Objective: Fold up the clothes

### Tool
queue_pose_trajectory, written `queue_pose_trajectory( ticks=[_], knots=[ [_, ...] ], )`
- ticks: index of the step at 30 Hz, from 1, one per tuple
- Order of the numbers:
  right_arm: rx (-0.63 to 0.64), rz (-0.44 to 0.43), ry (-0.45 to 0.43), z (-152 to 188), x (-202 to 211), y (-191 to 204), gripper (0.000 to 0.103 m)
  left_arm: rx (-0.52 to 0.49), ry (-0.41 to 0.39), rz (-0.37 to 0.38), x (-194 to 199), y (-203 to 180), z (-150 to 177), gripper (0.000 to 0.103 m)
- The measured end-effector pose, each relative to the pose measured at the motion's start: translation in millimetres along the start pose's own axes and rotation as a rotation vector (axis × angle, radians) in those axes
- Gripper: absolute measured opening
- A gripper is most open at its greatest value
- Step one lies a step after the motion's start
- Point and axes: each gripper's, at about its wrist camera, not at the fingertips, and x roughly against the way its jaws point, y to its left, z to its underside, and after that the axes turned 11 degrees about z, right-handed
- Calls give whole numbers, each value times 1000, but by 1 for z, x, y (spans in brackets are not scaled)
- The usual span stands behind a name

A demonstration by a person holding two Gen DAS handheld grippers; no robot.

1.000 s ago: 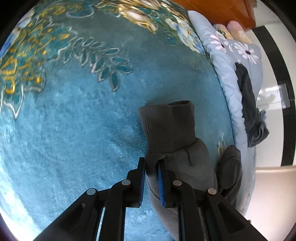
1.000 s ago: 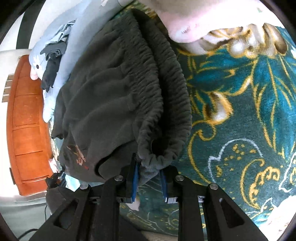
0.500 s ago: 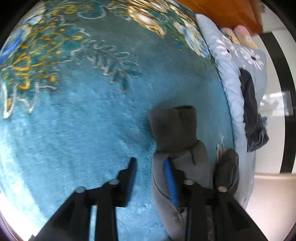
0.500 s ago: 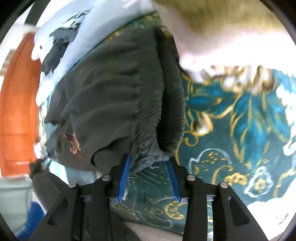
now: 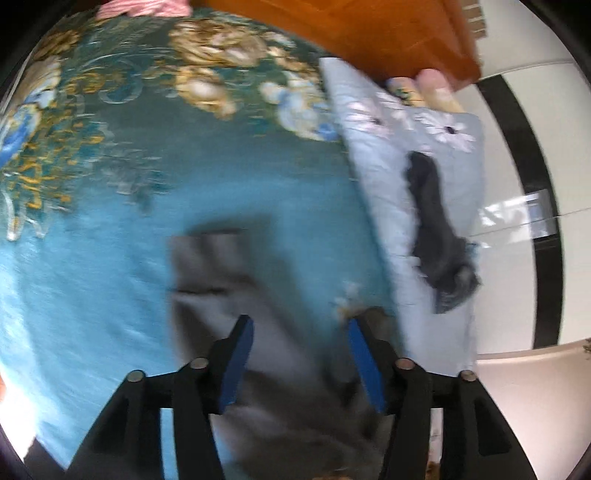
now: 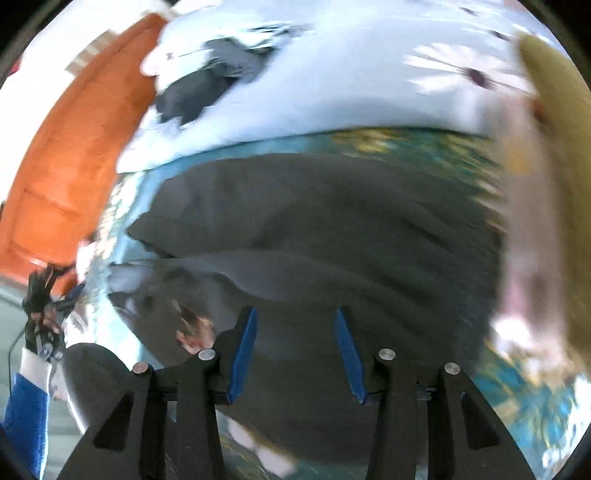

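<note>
A plush teal blanket point(image 5: 110, 280) with gold and cream flower patterns covers the bed; its pattern crowds the far edge and the nearer part is plain blue-green. Along one side lies a pale blue quilt point(image 5: 380, 192) printed with white daisies, and on it sits a crumpled dark grey cloth point(image 5: 436, 236). Behind the bed stands an orange-brown wooden panel with recessed frames point(image 5: 354, 33), seen in the right wrist view as a tall band at the left point(image 6: 62, 173). Beyond the quilt the glossy white floor point(image 5: 517, 166) carries a broad black stripe point(image 5: 532, 155) and mirrors bright daylight. Both views are blurred.
</note>
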Motion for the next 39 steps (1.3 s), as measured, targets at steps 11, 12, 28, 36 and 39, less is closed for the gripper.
queue_pose_trajectory(
  ticks=[11,12,28,36,39],
  knots=[
    [-70,-17,-49,-66,-51,27,65,15,120,31,-118,-29,29,75],
    [-104,-4,-55,-69,-53,21,75,1,148,20,-132,-30,33,79],
    [-291,133,21,-60,-78,-30,100,56,186,48,-198,-9,25,31],
    [-291,102,19,-63,-75,-26,100,-179,129,154,-175,-84,31,10],
    [-303,87,-5,-63,-66,-28,100,-374,101,206,-156,-145,39,10]
  ],
)
